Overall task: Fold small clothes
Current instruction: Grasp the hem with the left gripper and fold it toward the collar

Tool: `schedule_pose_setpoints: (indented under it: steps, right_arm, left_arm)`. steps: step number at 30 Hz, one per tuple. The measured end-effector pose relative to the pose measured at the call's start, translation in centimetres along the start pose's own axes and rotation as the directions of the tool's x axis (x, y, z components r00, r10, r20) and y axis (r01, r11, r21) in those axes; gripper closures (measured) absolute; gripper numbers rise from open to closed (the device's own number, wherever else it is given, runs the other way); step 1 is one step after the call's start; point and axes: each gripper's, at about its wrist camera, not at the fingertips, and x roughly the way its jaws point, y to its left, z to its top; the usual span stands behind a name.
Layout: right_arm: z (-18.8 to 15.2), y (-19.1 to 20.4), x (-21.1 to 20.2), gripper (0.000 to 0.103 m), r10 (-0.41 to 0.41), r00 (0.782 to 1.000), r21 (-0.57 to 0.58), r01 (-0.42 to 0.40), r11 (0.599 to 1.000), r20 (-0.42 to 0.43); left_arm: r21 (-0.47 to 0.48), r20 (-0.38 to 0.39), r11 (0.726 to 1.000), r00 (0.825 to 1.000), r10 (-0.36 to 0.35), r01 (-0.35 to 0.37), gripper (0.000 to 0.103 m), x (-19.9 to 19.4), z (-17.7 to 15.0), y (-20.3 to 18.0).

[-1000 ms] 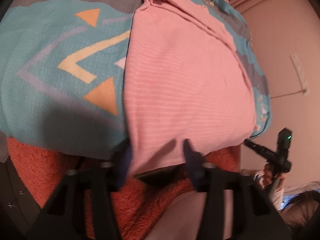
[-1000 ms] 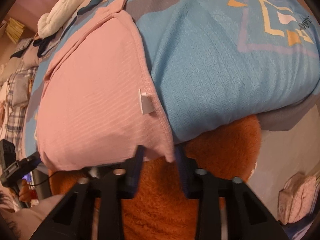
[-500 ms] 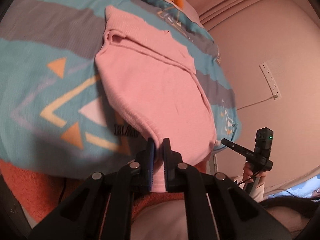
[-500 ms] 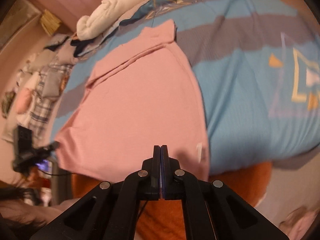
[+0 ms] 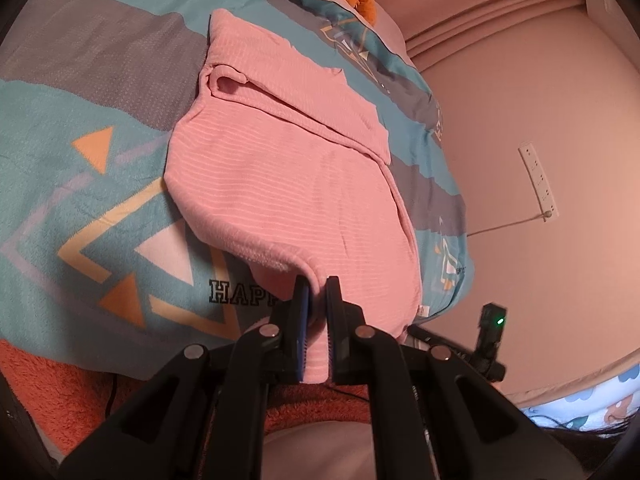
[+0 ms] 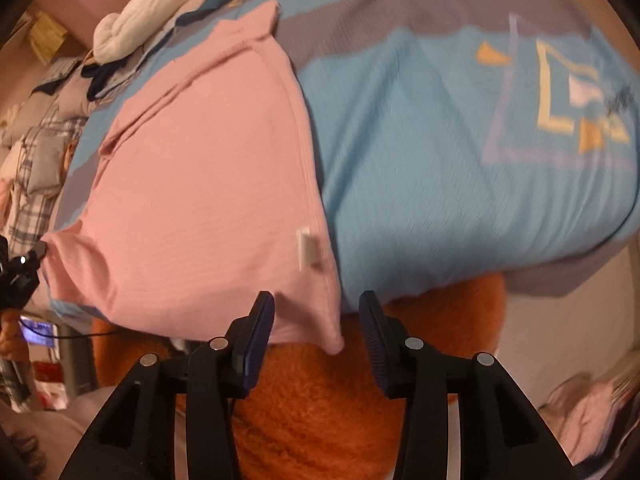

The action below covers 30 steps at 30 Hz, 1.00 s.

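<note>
A pink ribbed garment [image 5: 288, 168] lies flat on a patterned blue and grey bedspread [image 5: 80, 184], its hem hanging at the near bed edge. My left gripper [image 5: 318, 292] is shut on the hem's left corner and lifts it slightly. In the right wrist view the same pink garment [image 6: 200, 184] shows with a small white tag [image 6: 307, 249] near its right seam. My right gripper [image 6: 316, 312] is open, its fingers on either side of the hem's right corner, not gripping it. The right gripper also shows in the left wrist view [image 5: 480, 344].
An orange fuzzy blanket [image 6: 320, 408] hangs below the bedspread at the near edge. White and dark clothes [image 6: 132, 28] are piled at the far side of the bed. A wall with a power strip [image 5: 538, 180] stands to the right.
My left gripper stays shut on the hem corner and has lifted it a bit. My right gripper has opened from shut and dropped back down to the hem's right corner.
</note>
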Motion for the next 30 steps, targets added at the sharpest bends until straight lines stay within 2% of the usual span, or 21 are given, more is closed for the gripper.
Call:
schedule_pose_setpoints:
  steps: [2, 3, 4, 5, 7, 10, 13, 16, 20, 26, 30]
  right_arm:
    - [-0.3, 0.2, 0.9, 0.063, 0.009, 0.999, -0.011, -0.010, 1.000, -0.032]
    - [-0.4, 0.5, 1.0, 0.080, 0.001, 0.999, -0.034, -0.003, 0.999, -0.043]
    - [-0.4, 1.1, 1.0, 0.091, -0.002, 0.999, -0.066, -0.001, 0.998, -0.048]
    - [-0.3, 1.5, 0.8, 0.095, 0.005, 0.999, -0.086, -0.009, 0.996, -0.047]
    - [0.2, 2.5, -0.3, 0.096, 0.030, 0.999, -0.124, -0.034, 0.992, -0.033]
    - [1.5, 3.4, -2.3, 0.096, 0.128, 0.992, -0.137, -0.126, 0.983, 0.009]
    - [3.5, 4.5, -3.7, 0.097, 0.156, 0.984, -0.171, -0.140, 0.975, 0.081]
    - [5.8, 4.8, -3.7, 0.097, 0.193, 0.974, -0.153, -0.174, 0.973, 0.119]
    - [8.2, 5.3, -3.0, 0.097, 0.200, 0.963, -0.123, -0.180, 0.976, 0.178]
    - [11.6, 3.5, -2.0, 0.097, 0.201, 0.950, 0.005, -0.208, 0.978, 0.241]
    - [12.7, 3.4, -0.6, 0.097, 0.132, 0.957, 0.056, -0.151, 0.987, 0.259]
  left_arm:
    - [-0.010, 0.002, 1.000, 1.000, -0.005, 0.005, 0.096, -0.1, 0.1, 0.2]
    - [-0.012, 0.002, 1.000, 1.000, -0.007, 0.007, 0.096, -0.1, 0.2, 0.2]
    - [-0.015, 0.003, 1.000, 1.000, -0.010, 0.010, 0.096, -0.2, 0.2, 0.2]
    - [-0.013, 0.004, 1.000, 1.000, -0.013, 0.013, 0.096, -0.3, 0.3, 0.2]
    - [0.008, 0.016, 1.000, 0.999, -0.028, 0.028, 0.096, -0.8, 0.4, -0.2]
    - [0.008, 0.045, 0.999, 0.998, -0.037, 0.036, 0.096, -1.5, 0.9, -0.4]
    - [-0.012, 0.067, 0.999, 0.997, -0.030, 0.031, 0.096, -1.8, 1.8, 0.1]
    - [-0.053, 0.081, 0.998, 0.997, -0.016, 0.021, 0.096, -1.7, 2.9, 1.0]
    - [-0.117, 0.083, 0.993, 0.996, -0.008, 0.018, 0.096, -0.8, 4.6, 2.6]
    - [-0.220, 0.049, 0.975, 0.997, 0.054, -0.042, 0.094, 1.4, 7.1, 5.4]
    - [-0.268, 0.031, 0.960, 0.996, 0.086, -0.075, 0.093, 2.7, 8.1, 6.9]
